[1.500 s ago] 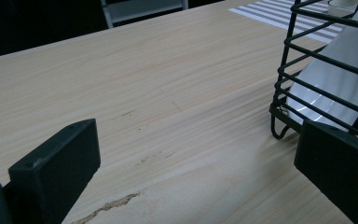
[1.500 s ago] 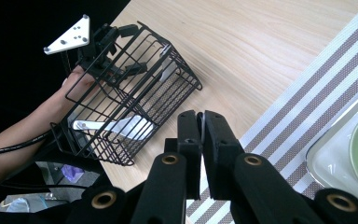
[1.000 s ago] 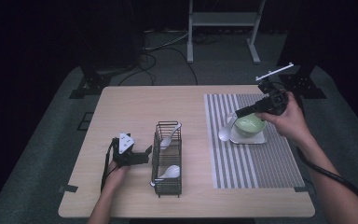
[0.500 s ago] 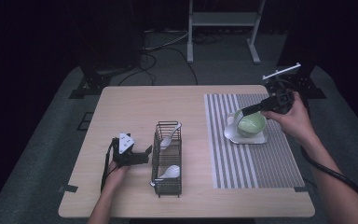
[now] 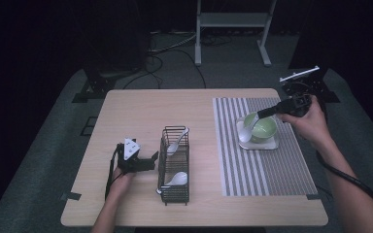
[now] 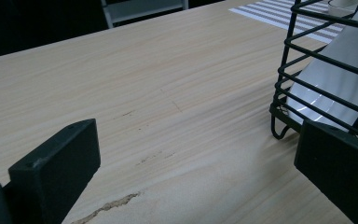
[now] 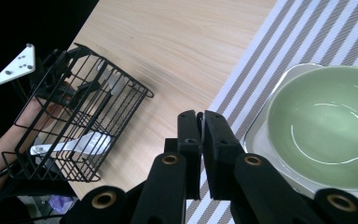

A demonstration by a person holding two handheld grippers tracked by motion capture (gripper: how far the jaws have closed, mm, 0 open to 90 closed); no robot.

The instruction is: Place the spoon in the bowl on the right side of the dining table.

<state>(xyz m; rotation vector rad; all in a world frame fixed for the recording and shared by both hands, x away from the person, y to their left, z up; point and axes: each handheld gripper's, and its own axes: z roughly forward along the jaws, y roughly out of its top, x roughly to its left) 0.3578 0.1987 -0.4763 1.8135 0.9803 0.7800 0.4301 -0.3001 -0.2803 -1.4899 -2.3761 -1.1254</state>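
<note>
Dim lab or recording studio: lone wooden tabletop (image 5: 141, 111) on grey carpet (image 5: 39, 160), black surroundings, loose cables (image 5: 167, 46) on floor, white metal stand (image 5: 228, 22) behind.

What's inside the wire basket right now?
Two white spoons lie in the wire basket: one at the far end, one near the front. Anything beneath them is hidden.

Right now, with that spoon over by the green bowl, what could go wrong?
The right tongs pinch the white spoon by its handle end only, so it could swivel or slip onto the white plate. Its head hangs close to the green bowl and could knock the rim.
</note>
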